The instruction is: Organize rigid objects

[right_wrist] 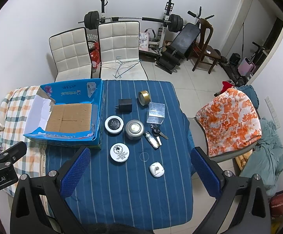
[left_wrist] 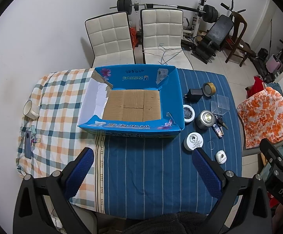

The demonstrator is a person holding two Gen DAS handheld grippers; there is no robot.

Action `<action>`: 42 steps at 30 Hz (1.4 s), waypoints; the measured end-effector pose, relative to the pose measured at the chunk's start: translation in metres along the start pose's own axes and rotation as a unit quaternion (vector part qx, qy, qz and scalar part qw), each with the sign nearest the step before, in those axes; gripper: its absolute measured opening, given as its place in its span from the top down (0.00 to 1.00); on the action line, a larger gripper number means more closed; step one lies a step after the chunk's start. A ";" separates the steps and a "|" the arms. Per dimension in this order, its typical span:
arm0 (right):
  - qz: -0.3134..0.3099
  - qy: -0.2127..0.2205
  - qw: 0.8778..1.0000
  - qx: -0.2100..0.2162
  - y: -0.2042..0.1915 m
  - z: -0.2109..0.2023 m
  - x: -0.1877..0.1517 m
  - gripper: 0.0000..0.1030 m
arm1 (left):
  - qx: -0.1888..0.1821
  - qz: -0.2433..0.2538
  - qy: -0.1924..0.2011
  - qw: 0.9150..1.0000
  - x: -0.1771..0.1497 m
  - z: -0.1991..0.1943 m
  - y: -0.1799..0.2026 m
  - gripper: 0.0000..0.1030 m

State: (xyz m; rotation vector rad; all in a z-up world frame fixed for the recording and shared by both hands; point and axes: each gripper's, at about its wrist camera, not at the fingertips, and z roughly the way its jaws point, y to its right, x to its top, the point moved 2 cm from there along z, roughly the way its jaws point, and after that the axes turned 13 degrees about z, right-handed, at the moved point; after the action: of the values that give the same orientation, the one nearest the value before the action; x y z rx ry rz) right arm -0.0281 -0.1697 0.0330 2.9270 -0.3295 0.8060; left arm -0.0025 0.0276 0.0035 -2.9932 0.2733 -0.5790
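Note:
An empty blue cardboard box (left_wrist: 177, 89) (right_wrist: 97, 105) sits mid-table on the blue striped cloth. Right of it lie several small items: a black charger (right_wrist: 125, 105), a gold tape roll (right_wrist: 144, 97), a clear plastic case (right_wrist: 156, 112), a white-rimmed black tin (right_wrist: 114, 124), a silver tin (right_wrist: 134, 129), keys with a fob (right_wrist: 156, 136), a white round tin (right_wrist: 120, 152) and a white earbud case (right_wrist: 156, 169). My left gripper (left_wrist: 141, 167) hovers open before the box. My right gripper (right_wrist: 139, 171) hangs open above the items, holding nothing.
A white mug (left_wrist: 30, 109) and a phone (left_wrist: 28, 144) rest on the checked cloth at the left. Two white chairs (left_wrist: 135, 37) stand behind the table, weight equipment (right_wrist: 180, 39) beyond. A chair with an orange floral cover (right_wrist: 229, 120) is at the right.

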 end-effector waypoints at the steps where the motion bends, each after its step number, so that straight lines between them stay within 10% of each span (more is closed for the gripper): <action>1: 0.000 0.000 1.000 0.000 0.000 0.000 0.000 0.00 | 0.000 0.000 0.000 1.000 0.000 0.000 0.000 0.00; 42: 0.001 0.016 1.000 -0.002 -0.001 -0.011 0.006 0.00 | 0.004 0.001 0.006 1.000 0.005 -0.008 -0.006 0.00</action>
State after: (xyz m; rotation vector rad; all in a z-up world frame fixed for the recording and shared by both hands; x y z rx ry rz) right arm -0.0283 -0.1686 0.0458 2.9065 -0.3327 0.8497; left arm 0.0004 0.0318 0.0134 -2.9824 0.2749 -0.5952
